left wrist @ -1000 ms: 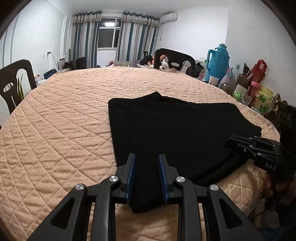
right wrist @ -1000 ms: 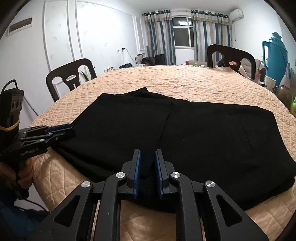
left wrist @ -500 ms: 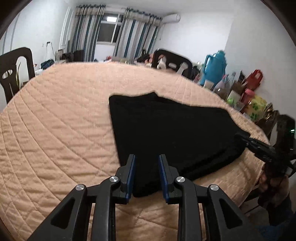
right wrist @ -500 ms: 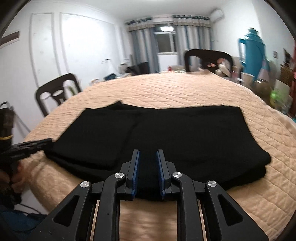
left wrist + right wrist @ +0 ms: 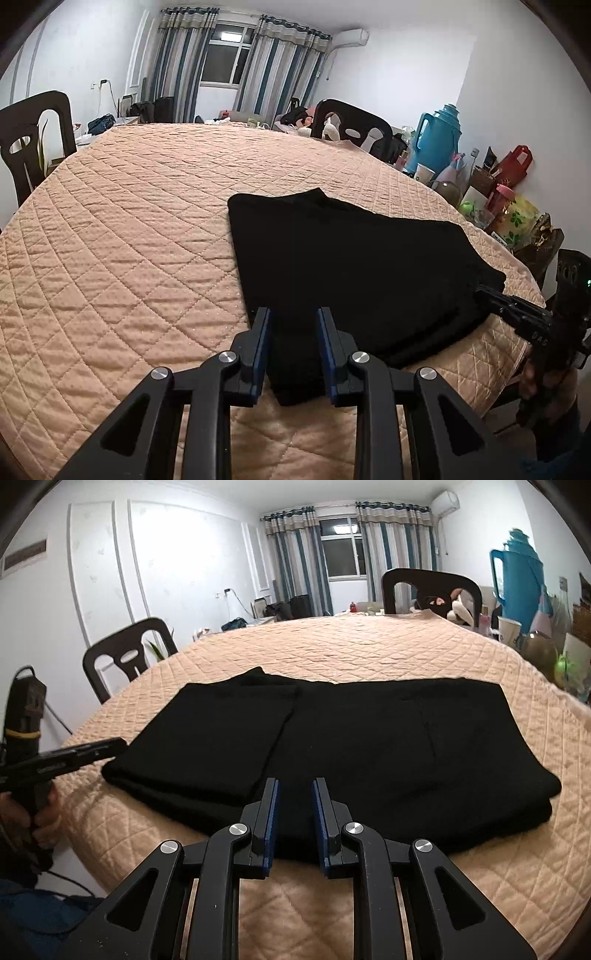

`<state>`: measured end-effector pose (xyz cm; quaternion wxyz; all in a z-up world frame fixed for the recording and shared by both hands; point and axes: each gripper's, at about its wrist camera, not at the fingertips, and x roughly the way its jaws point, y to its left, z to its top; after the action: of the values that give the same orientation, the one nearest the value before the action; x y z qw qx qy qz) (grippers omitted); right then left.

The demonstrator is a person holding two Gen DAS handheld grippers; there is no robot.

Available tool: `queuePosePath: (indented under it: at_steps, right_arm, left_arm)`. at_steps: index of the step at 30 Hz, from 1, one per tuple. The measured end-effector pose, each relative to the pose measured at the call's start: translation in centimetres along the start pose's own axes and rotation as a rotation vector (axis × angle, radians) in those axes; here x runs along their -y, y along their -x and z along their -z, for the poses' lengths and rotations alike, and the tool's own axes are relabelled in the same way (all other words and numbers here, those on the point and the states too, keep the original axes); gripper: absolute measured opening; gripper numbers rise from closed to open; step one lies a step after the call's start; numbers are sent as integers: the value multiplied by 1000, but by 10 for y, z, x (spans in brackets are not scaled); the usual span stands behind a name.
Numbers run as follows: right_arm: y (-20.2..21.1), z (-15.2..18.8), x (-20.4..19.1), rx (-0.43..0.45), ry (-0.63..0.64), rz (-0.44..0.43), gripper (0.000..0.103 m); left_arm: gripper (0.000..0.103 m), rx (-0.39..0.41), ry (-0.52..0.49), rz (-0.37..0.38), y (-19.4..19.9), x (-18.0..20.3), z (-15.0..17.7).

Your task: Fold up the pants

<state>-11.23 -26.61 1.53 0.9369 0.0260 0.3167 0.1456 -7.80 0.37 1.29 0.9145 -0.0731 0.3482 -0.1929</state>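
Black pants lie folded flat on a round table with a peach quilted cover; they also show in the right wrist view. My left gripper is open, its blue-padded fingers astride the pants' near corner. My right gripper is open at the pants' near edge by the table rim. Neither holds the cloth. The right gripper shows at the pants' right end in the left wrist view. The left gripper shows at their left end in the right wrist view.
Dark chairs stand around the table. A blue thermos, cups, jars and bags crowd a side surface at the right. Curtained window at the back wall.
Both grippers have drawn back from the pants toward the table's near rim. The pants lie still and a little farther off in both views.
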Motion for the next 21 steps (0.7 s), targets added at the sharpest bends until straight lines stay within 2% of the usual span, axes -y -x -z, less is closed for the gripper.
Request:
queuePosePath:
  at_steps: [3, 5, 6, 7, 8, 13, 21]
  right_arm:
    - [14, 7, 29, 13, -113, 13, 19]
    - [25, 11, 52, 18, -200, 52, 21]
    - [30, 14, 61, 17, -238, 70, 33]
    - [36, 17, 70, 19, -277, 82, 50]
    - [41, 19, 77, 22, -311, 91, 54]
    - [50, 30, 99, 25, -477, 81, 55]
    - [39, 21, 120, 85, -656, 41, 55]
  left_arm:
    - [27, -3, -8, -6, -1, 1, 1]
    - [27, 1, -5, -10, -1, 0, -1]
    - [27, 2, -4, -10, -1, 0, -1]
    - [28, 2, -4, -10, -2, 0, -2]
    - [28, 0, -4, -9, -3, 0, -2]
    - [27, -8, -13, -4, -5, 4, -4]
    - [28, -27, -14, -21, -12, 4, -6]
